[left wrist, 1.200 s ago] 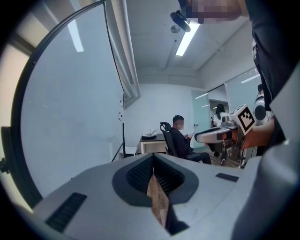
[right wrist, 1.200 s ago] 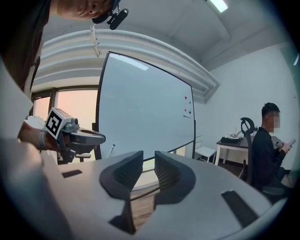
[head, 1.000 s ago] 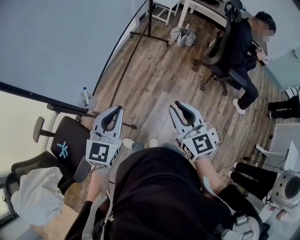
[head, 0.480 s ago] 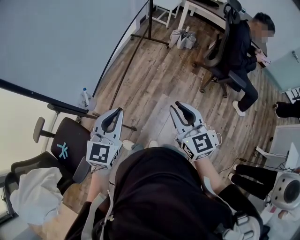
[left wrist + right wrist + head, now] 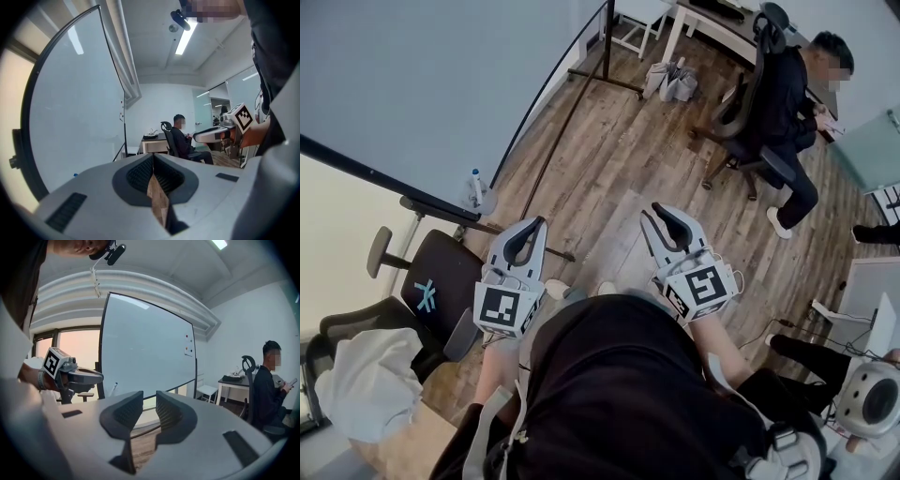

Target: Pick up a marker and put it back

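A small white marker with a blue cap (image 5: 475, 185) stands upright at the lower edge of the big whiteboard (image 5: 412, 84); in the right gripper view the marker (image 5: 116, 386) is a thin stick by the board's frame. My left gripper (image 5: 535, 223) hangs over the wooden floor, right of the marker and well apart from it, tips together and empty; in its own view the left gripper (image 5: 153, 157) shows only floor behind the jaws. My right gripper (image 5: 651, 212) is held beside it, open a little with nothing between the jaws, and the right gripper (image 5: 149, 398) faces the board.
A black office chair (image 5: 441, 286) and a white cloth (image 5: 356, 384) sit at the lower left. A person sits in a chair (image 5: 783, 94) at the far right by a desk (image 5: 712, 17). The whiteboard's stand foot (image 5: 605, 80) crosses the wooden floor (image 5: 600, 159).
Both grippers have stayed almost where they were. The view has shifted slightly, and a bystander's legs at the right edge have moved away.
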Demonstrator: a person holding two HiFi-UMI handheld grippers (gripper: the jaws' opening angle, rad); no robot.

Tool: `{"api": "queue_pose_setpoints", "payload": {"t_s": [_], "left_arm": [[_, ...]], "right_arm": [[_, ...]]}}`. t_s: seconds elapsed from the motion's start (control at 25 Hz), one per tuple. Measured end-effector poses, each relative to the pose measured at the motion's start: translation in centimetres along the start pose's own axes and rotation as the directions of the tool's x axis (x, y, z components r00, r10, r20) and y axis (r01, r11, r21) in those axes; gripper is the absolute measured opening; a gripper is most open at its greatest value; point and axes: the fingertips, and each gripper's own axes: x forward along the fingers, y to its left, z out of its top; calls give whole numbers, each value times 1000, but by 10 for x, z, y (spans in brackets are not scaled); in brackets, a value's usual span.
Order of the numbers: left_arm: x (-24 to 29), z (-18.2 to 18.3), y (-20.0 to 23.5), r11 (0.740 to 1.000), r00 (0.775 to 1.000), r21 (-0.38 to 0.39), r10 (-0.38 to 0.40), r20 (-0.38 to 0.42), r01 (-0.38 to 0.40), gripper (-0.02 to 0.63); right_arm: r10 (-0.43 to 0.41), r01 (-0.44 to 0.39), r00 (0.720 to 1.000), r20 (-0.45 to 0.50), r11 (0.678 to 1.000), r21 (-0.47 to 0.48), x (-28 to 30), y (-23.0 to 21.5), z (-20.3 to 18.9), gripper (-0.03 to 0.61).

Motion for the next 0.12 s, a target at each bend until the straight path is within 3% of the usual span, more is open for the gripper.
{"api": "queue_pose_setpoints", "payload": {"t_s": [0.12], "left_arm": [[-4, 0, -1, 1000, 1000, 0, 8, -2, -8, 9]], "right_arm": [[5, -5, 1000, 0, 1000, -2, -3, 2, -3, 83]]}}
